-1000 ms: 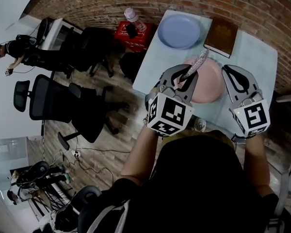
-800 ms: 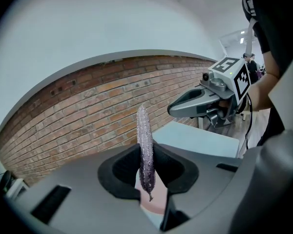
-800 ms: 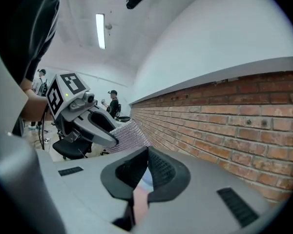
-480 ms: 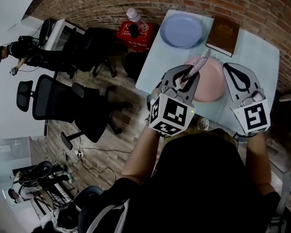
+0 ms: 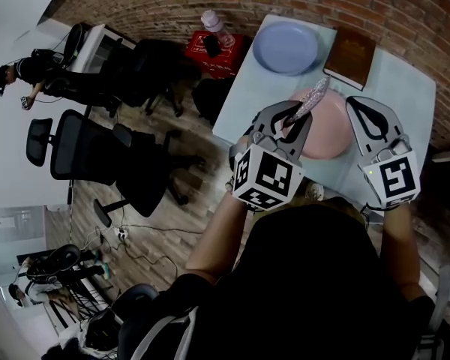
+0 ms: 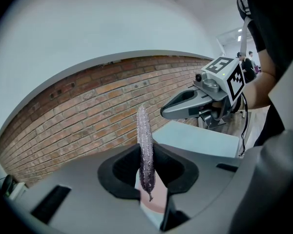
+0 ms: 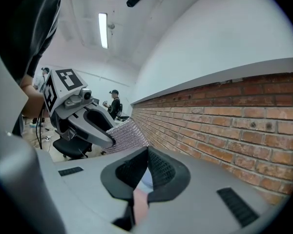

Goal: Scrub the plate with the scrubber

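Your right gripper (image 5: 358, 105) has just closed its jaws fully on nothing, beside the pink plate (image 5: 326, 137). Your left gripper (image 5: 291, 120) clamps the scrubber (image 5: 313, 100), raised over that plate. By my reading, scrubbing hasn't started and the plate is unsteadied.

The far edge of the table (image 5: 405, 81) was taken by the blue plate (image 5: 285, 48) at the left and the book (image 5: 350, 52) at the right, with the brick wall (image 5: 405, 13) behind. Bare tabletop lay open right of the pink plate (image 5: 326, 130). The scrubber (image 5: 313, 98), clamped in the left gripper (image 5: 291, 118), slanted over that plate's left part.
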`<control>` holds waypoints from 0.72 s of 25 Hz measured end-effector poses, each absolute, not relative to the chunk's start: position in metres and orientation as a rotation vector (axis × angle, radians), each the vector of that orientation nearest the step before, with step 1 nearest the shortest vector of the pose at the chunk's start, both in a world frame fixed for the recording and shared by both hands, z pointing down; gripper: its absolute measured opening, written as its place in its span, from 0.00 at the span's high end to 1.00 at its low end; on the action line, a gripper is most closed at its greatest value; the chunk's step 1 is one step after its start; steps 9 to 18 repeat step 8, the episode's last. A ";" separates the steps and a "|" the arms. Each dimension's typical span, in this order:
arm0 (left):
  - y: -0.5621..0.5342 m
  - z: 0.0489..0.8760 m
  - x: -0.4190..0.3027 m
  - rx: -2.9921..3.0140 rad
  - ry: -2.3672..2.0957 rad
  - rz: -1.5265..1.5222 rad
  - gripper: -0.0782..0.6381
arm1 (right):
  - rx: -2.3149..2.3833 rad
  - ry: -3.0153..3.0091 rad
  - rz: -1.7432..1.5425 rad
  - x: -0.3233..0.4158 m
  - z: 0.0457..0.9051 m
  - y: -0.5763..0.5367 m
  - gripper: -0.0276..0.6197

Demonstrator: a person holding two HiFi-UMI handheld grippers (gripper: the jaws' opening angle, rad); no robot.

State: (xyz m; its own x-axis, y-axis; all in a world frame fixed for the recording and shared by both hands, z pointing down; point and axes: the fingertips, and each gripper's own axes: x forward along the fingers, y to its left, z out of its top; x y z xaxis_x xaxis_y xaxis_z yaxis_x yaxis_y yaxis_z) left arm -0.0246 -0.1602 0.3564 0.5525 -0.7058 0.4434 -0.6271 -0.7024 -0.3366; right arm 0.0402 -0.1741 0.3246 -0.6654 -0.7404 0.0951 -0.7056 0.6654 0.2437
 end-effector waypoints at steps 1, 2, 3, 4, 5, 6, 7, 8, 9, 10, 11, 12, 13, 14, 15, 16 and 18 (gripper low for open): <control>-0.160 0.356 -0.026 -2.642 1.141 -0.852 0.77 | 1.183 -2.690 -0.268 0.040 0.325 -0.174 0.90; -0.160 0.356 -0.027 -2.641 1.140 -0.855 0.77 | 1.183 -2.681 -0.259 0.041 0.325 -0.174 0.90; -0.160 0.357 -0.028 -2.642 1.141 -0.858 0.77 | 1.183 -2.675 -0.254 0.041 0.325 -0.174 0.91; -0.160 0.359 -0.029 -2.644 1.142 -0.862 0.77 | 1.185 -2.679 -0.258 0.041 0.324 -0.175 0.91; -0.161 0.362 -0.030 -2.646 1.143 -0.870 0.77 | 1.189 -2.688 -0.265 0.040 0.323 -0.176 0.91; -0.161 0.365 -0.031 -2.647 1.144 -0.880 0.77 | 1.192 -2.694 -0.271 0.039 0.322 -0.177 0.91; -0.161 0.368 -0.032 -2.648 1.145 -0.891 0.77 | 1.196 -2.698 -0.275 0.039 0.321 -0.177 0.90; -0.160 0.371 -0.033 -2.648 1.146 -0.902 0.77 | 1.199 -2.701 -0.278 0.039 0.321 -0.178 0.91; -0.160 0.371 -0.033 -2.648 1.146 -0.902 0.77 | 1.199 -2.701 -0.278 0.039 0.321 -0.178 0.91; -0.160 0.371 -0.033 -2.648 1.146 -0.902 0.77 | 1.199 -2.701 -0.278 0.039 0.321 -0.178 0.91; -0.160 0.371 -0.033 -2.648 1.146 -0.902 0.77 | 1.199 -2.701 -0.278 0.039 0.321 -0.178 0.91; -0.160 0.371 -0.033 -2.648 1.146 -0.902 0.77 | 1.199 -2.701 -0.278 0.039 0.321 -0.178 0.91; -0.160 0.371 -0.033 -2.648 1.146 -0.902 0.77 | 1.199 -2.701 -0.278 0.039 0.321 -0.178 0.91; -0.160 0.371 -0.033 -2.648 1.146 -0.902 0.77 | 1.199 -2.701 -0.278 0.039 0.321 -0.178 0.91; -0.160 0.371 -0.033 -2.648 1.146 -0.902 0.77 | 1.199 -2.701 -0.278 0.039 0.321 -0.178 0.91; -0.160 0.371 -0.033 -2.648 1.146 -0.902 0.77 | 1.199 -2.701 -0.278 0.039 0.321 -0.178 0.91; -0.160 0.371 -0.033 -2.648 1.146 -0.902 0.77 | 1.199 -2.701 -0.278 0.039 0.321 -0.178 0.91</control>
